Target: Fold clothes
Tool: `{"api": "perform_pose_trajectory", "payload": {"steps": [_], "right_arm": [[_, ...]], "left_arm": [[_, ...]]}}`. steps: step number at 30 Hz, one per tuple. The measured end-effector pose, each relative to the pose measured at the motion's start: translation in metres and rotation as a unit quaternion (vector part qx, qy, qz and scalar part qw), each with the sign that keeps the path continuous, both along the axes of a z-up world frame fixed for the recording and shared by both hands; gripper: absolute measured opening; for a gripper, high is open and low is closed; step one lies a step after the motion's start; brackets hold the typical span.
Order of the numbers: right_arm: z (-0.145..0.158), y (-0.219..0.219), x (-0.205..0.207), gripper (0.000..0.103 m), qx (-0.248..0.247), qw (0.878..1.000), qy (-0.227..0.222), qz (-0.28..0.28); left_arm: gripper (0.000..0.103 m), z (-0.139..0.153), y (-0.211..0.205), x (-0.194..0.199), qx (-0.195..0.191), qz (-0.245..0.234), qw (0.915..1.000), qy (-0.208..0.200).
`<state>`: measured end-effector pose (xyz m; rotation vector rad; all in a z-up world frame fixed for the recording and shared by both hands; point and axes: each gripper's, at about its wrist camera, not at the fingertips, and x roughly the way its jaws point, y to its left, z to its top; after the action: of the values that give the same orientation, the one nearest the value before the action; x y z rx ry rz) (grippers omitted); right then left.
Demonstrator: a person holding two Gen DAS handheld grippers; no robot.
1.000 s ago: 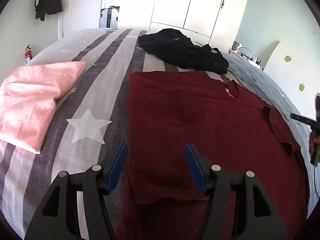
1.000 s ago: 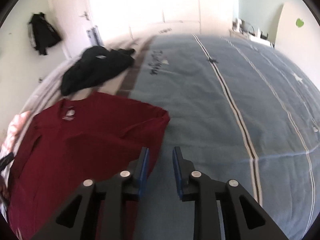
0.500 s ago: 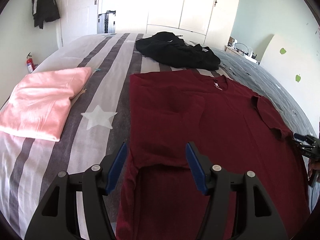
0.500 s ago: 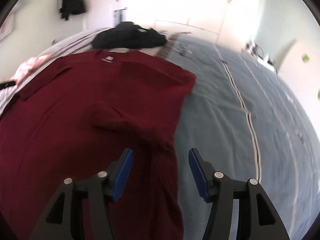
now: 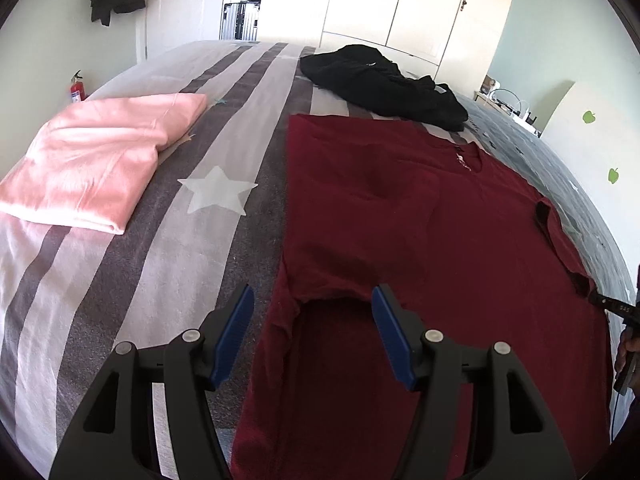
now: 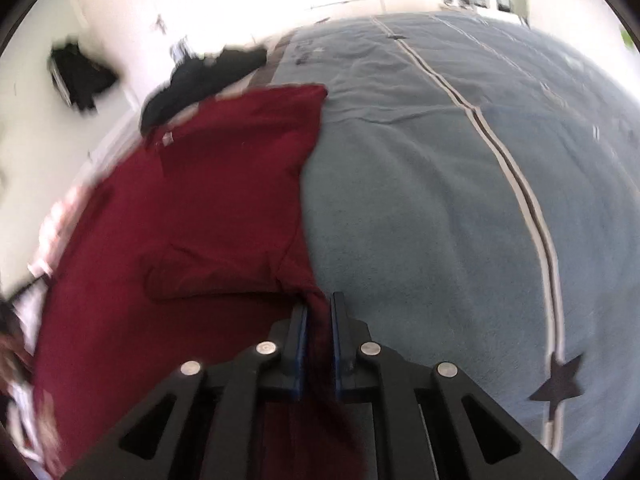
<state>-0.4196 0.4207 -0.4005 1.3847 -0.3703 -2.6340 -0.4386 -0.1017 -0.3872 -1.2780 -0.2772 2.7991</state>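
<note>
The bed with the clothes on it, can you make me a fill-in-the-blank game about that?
1. The folded pink garment lies to the ____ of the dark red T-shirt in the left wrist view.
2. The white shape printed on the striped bedspread is a ____.
3. The right gripper is closing its jaws on the edge of the ____ T-shirt.
4. The crumpled garment beyond the T-shirt is ____ in colour.

Missing words: left; star; dark red; black
</note>
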Motion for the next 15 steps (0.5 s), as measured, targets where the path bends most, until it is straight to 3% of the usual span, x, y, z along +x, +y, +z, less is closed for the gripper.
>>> {"api": "perform_pose_trajectory", "payload": {"steps": [2,9,12,15], "right_arm": [[0.008,-0.009,0.006,0.023,0.029,0.999,0.026,0.013],[0.024,-0.044,0.005,0.023,0.091,0.991,0.076,0.054],[0.015,-0.047,-0.008,0.023,0.116,0.991,0.052,0.043],[0.001,-0.030,-0.008,0.023,0.111,0.993,0.030,0.024]], "left_arm": [[0.059,0.001,0.001,0.000,-0.004,-0.005,1.0000,0.002],[0.059,0.001,-0.002,0.009,0.001,-0.016,0.9999,0.007],[0.059,0.003,-0.005,0.023,-0.014,-0.028,0.9994,0.012],[0.059,0.002,-0.006,0.034,-0.031,-0.041,0.9986,0.015]]}}
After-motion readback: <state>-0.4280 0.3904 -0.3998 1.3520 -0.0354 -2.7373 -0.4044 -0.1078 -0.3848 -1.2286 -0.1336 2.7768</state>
